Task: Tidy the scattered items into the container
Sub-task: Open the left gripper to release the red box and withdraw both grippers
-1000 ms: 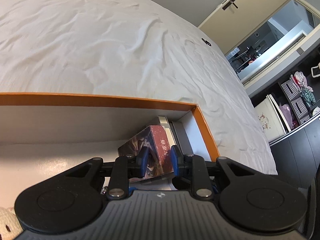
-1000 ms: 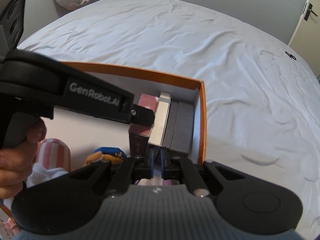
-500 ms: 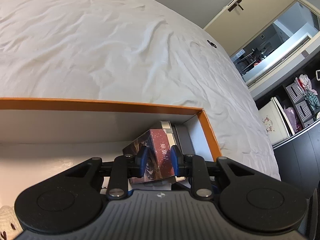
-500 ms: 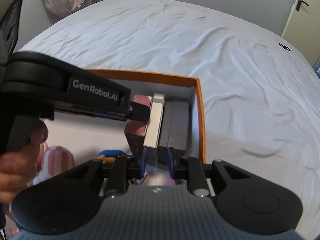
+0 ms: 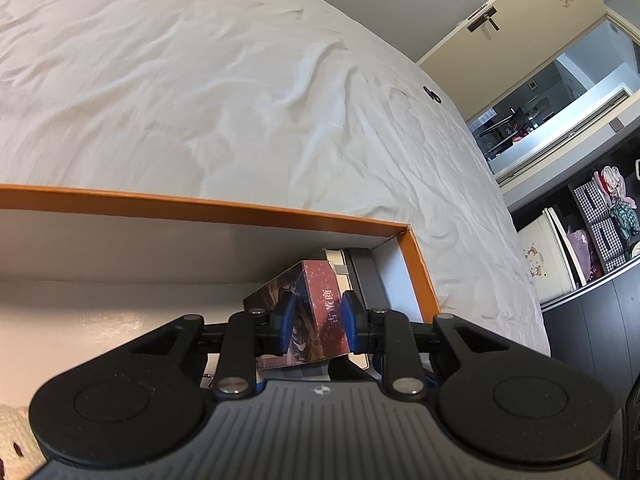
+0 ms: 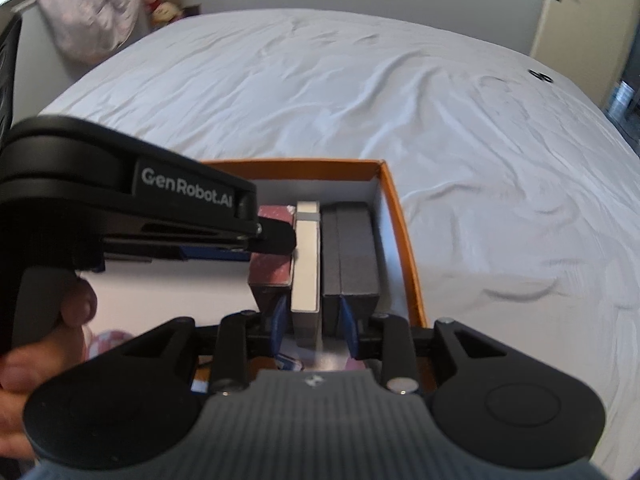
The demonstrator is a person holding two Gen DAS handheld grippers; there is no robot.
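Observation:
An orange-rimmed box [image 5: 216,210] with white inner walls lies on the bed; it also shows in the right wrist view [image 6: 394,216]. In its right end stand a dark red illustrated box [image 5: 320,300], a white box [image 6: 306,256] and two dark grey boxes [image 6: 354,256], side by side. My left gripper [image 5: 315,326] is shut on the dark red box [image 6: 272,272], inside the container. My right gripper [image 6: 314,326] is open above the near ends of the white and grey boxes, holding nothing.
A wrinkled white bedsheet [image 6: 360,92] surrounds the box. A small black object [image 6: 540,76] lies on the sheet at the far right. A door [image 5: 488,28] and dark shelving [image 5: 592,216] stand beyond the bed. Soft toys [image 6: 108,340] lie in the box's near left part.
My right gripper opened from nearly shut and pulled back and up from the boxes. My left gripper kept its hold on the dark red box and shifted slightly.

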